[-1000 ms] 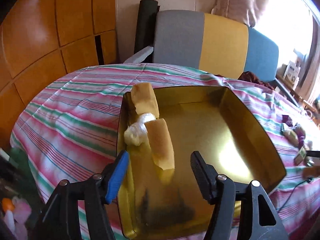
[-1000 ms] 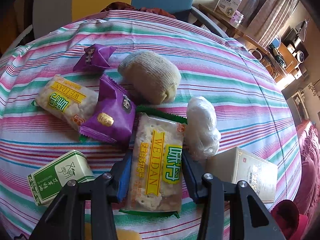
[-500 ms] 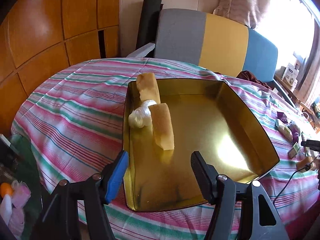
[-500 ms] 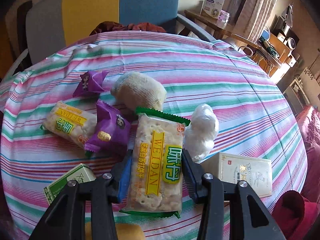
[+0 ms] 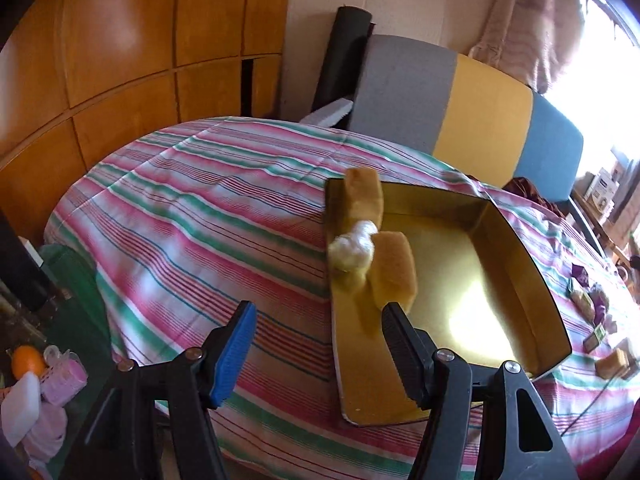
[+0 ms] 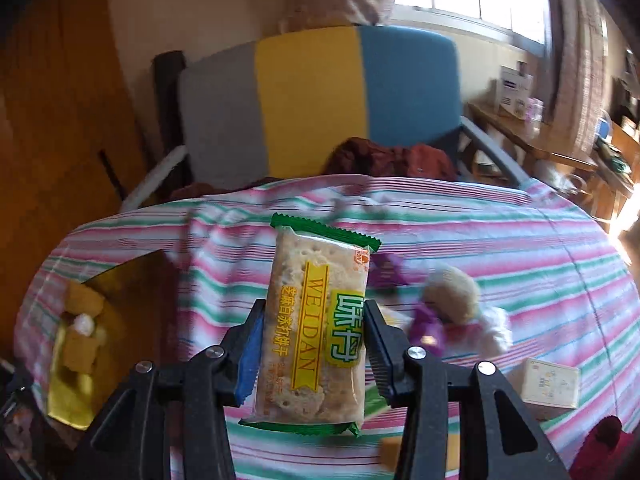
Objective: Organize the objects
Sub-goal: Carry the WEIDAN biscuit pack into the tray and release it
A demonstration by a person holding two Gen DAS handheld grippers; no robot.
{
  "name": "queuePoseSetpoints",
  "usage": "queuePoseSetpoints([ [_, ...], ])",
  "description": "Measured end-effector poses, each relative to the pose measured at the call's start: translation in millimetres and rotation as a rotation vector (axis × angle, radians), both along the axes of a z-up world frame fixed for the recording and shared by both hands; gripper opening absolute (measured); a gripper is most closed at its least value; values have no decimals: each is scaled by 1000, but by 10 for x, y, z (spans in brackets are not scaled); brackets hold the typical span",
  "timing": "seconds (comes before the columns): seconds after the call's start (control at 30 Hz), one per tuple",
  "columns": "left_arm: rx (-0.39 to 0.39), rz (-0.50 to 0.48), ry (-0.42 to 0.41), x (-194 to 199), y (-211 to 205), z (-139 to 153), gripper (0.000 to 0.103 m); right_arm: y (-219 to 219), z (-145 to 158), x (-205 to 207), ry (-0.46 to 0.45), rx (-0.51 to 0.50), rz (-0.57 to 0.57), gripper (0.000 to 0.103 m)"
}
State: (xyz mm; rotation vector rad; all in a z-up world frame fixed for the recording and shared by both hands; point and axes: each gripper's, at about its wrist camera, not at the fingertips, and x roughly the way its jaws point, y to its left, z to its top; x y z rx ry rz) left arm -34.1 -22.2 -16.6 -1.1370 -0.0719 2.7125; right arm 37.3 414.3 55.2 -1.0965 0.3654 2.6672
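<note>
My right gripper is shut on a WEIDAN cracker packet and holds it lifted above the striped tablecloth. A gold tin tray lies on the table and holds two yellow sponge blocks with a white plastic-wrapped ball between them. The tray also shows at the left in the right wrist view. My left gripper is open and empty, above the tablecloth by the tray's near left edge.
On the table to the right lie a knitted beige bundle, purple snack packets, a white plastic ball and a cream box. A grey, yellow and blue chair stands behind the table.
My right gripper has lifted the cracker packet off the table and swung left, bringing the tray into its view. My left gripper has pulled back and left from over the tray.
</note>
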Motion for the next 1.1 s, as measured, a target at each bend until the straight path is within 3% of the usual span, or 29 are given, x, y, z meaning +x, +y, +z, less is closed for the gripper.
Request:
queuePoseSetpoints([
  [0.13,13,32,12,8,-130,21,68,-961,-71,-420,-38,-53,250,47],
  [0.27,29,42,9,14,-203,9,68,-1743,-442,-798,-159,-62,386,47],
  [0.43,37,42,2,10,-248,-22,69,-2225,-1046,-1094,-354,-52,389,47],
  [0.57,43,54,2,2,-281,-27,70,-2427,-1324,-1176,-413,-215,407,48],
  [0.67,50,71,9,-3,-319,-8,72,-2590,-1434,-1146,-415,-374,509,49],
  [0.8,54,96,13,-18,-360,0,74,-2627,-1458,-1081,-377,-462,553,50],
  [0.97,46,88,11,-8,-342,-13,74,-2516,-1350,-929,-324,-425,529,50],
  [1.1,34,69,11,11,-277,-21,74,-2472,-1205,-844,-259,-335,502,50],
])
